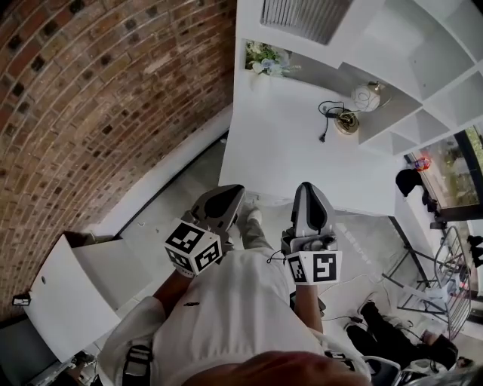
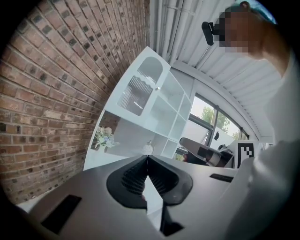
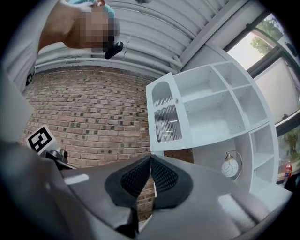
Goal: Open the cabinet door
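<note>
Cabinet door [image 1: 298, 16], ribbed, partly cropped by head view's top edge

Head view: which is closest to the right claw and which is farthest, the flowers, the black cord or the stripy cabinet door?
Counting from the right claw:
1. Nearest: black cord, on the white counter just ahead.
2. Next: flowers, at the counter's back left corner.
3. Farthest: ribbed cabinet door, above the flowers at the top of the view.

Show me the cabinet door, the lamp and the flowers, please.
cabinet door [image 3: 167, 124], right gripper view, on its ribbed glass pane
lamp [image 3: 230, 168], right gripper view, on its globe
flowers [image 2: 104, 137], left gripper view, on the blooms
</note>
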